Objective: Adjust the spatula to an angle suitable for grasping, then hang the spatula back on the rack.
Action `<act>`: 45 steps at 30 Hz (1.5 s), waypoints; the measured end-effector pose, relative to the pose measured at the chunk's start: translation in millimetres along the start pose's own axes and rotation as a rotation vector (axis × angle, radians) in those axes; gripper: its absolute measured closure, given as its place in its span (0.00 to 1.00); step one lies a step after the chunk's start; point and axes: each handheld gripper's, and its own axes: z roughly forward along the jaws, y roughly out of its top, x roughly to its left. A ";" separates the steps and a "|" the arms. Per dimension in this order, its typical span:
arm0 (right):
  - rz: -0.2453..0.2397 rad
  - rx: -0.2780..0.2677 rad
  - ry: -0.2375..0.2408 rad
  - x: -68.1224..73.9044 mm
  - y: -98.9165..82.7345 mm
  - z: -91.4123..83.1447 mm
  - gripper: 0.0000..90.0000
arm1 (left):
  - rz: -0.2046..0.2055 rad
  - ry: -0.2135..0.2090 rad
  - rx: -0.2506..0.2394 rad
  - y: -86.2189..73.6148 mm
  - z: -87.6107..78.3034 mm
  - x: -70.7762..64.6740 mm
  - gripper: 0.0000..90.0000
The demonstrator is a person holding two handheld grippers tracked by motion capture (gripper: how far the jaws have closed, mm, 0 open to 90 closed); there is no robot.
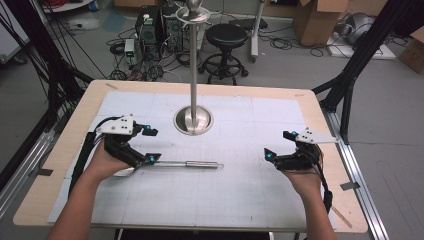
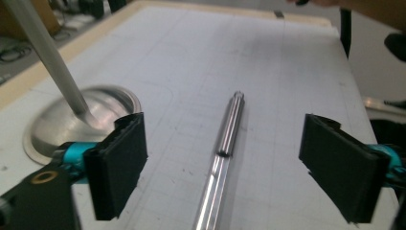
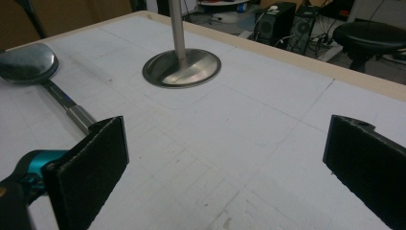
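— How does the left gripper (image 1: pixel 152 145) stand?
— Jaws wide apart, nothing pressed; the steel ladle (image 1: pixel 187 164) lies flat on the mat (image 1: pixel 240 190) under them, handle toward the right.
— And the right gripper (image 1: pixel 279 144)?
— Spread apart and empty, near the right edge, well apart from the ladle.
— Beyond them?
— The pole stand (image 1: pixel 193 120), at the far middle.

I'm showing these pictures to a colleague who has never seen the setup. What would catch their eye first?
Probably the tall steel stand, rising from its round base at the back middle of the table. Next, the long metal ladle lying flat on the white mat, its handle between the open left gripper jaws. The right gripper hangs open, empty, at the right.
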 end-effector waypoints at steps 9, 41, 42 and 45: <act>0.011 -0.006 0.005 0.4 0.1 -1.8 0.01 | 0.010 0.053 -0.104 -2.2 -14.3 2.3 0.07; 0.052 -0.054 0.011 -8.1 -0.5 -12.8 0.01 | 0.085 -0.052 0.251 18.3 103.3 -3.5 0.02; 0.056 -0.057 0.009 -8.4 -0.5 -13.5 0.01 | 0.085 -0.052 0.251 18.3 103.3 -3.5 0.02; 0.056 -0.059 0.010 -9.6 -0.9 -13.1 0.01 | 0.094 -0.059 0.302 17.4 112.3 -3.5 0.02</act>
